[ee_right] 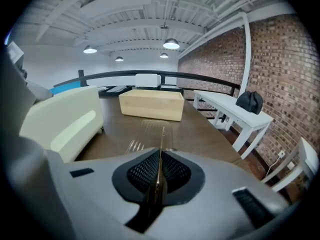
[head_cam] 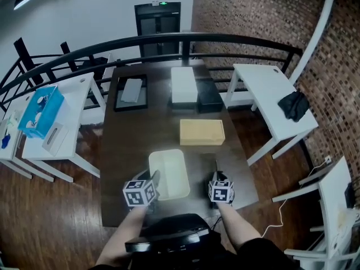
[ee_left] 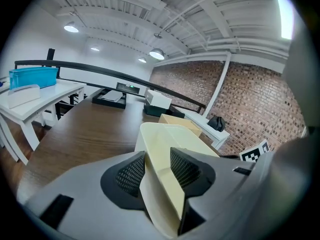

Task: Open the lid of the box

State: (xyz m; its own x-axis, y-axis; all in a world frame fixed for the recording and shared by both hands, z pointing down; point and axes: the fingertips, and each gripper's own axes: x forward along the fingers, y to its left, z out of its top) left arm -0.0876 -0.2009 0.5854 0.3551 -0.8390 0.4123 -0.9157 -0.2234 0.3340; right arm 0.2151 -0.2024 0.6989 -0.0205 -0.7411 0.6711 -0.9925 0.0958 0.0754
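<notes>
A cream open-topped box (head_cam: 169, 173) lies on the dark wooden table (head_cam: 129, 145) just in front of me. My left gripper (head_cam: 151, 183) is shut on its near left wall; in the left gripper view that cream wall (ee_left: 161, 194) stands clamped between the jaws of the gripper (ee_left: 157, 169). My right gripper (head_cam: 216, 176) hovers beside the box's right side. It is shut on a thin clear sheet (ee_right: 160, 144) held on edge, which looks like the lid. That sheet runs forward from the right gripper (ee_right: 159, 171) over the tabletop.
A tan closed box (head_cam: 202, 132) sits beyond the cream one. At the table's far end are a white box (head_cam: 184, 85), a black box (head_cam: 209, 97) and a black tray (head_cam: 131, 93). White side tables flank both sides; a curved black railing (head_cam: 169, 38) runs behind.
</notes>
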